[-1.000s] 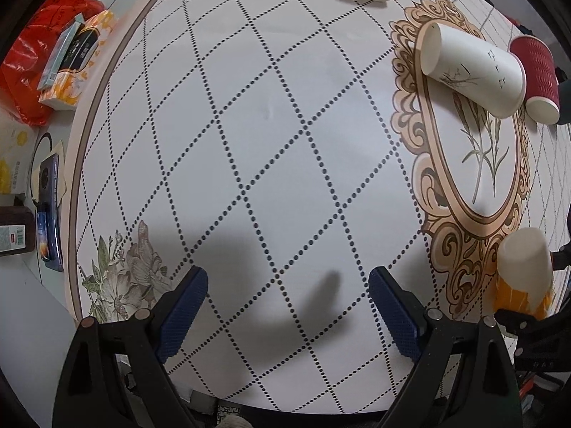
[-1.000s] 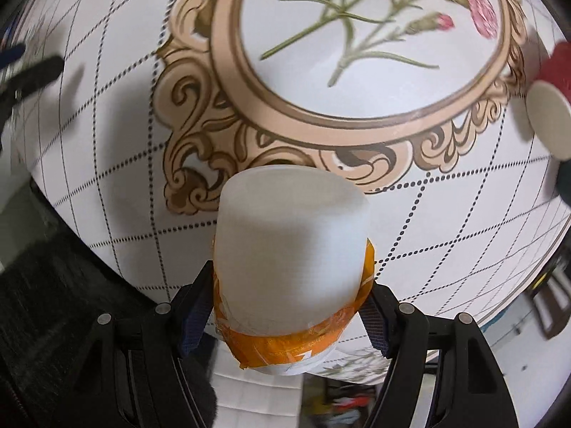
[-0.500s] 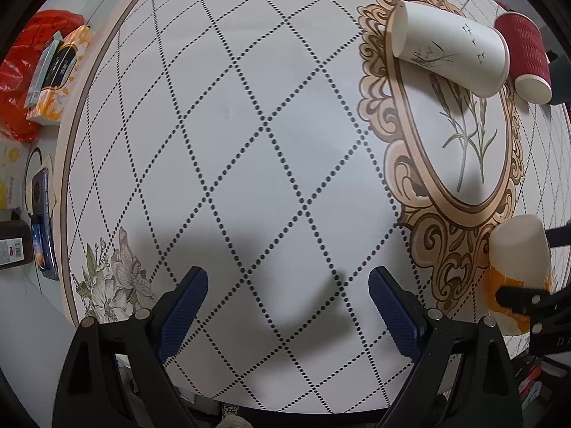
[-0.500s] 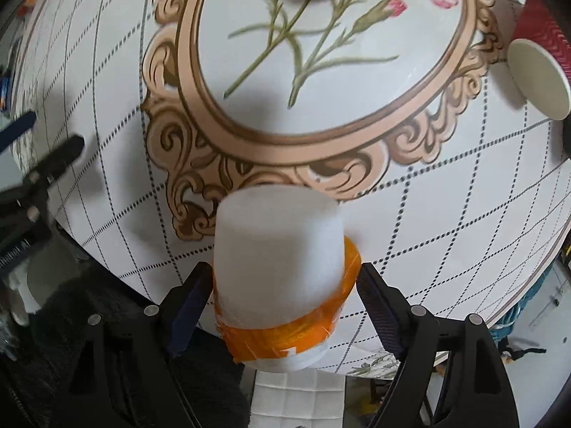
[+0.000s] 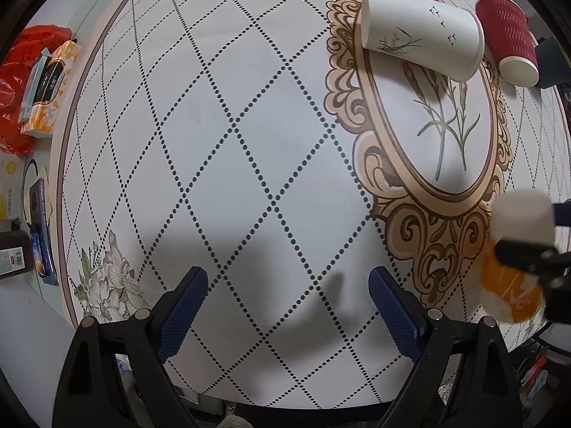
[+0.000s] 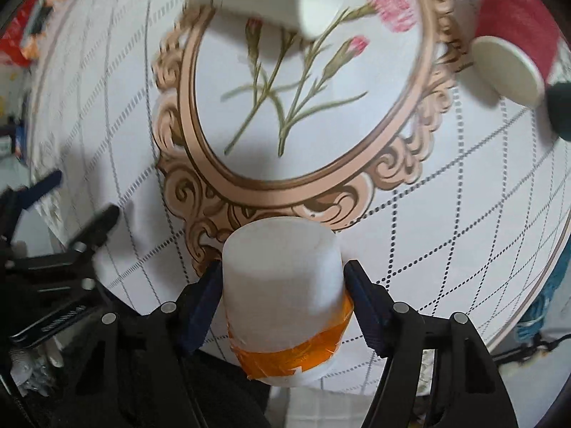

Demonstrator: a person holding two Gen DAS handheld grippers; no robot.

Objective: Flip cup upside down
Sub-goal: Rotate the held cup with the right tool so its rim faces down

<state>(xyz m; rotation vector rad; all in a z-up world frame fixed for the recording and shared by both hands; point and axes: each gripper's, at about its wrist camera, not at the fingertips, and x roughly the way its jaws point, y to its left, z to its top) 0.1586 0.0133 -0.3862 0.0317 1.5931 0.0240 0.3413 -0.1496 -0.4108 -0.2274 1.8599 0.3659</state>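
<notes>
**Cup in my right fingers, base pointing away**

My right gripper (image 6: 282,285) is clamped on the cup (image 6: 282,285): both pads press its white wall, one on each side, just ahead of the orange band. The closed base faces forward, away from my fingers, and the banded mouth end sits back toward the gripper body, so the long axis runs straight out along the fingers, tilted down toward the table (image 6: 446,249). It appears to be off the surface, though I can't tell by how much.

My left gripper (image 5: 285,296) is spread wide and holds nothing. The cup lies well off to its right, so the right hand has this one. I judge the turn needs finishing so the mouth meets the table.
</notes>
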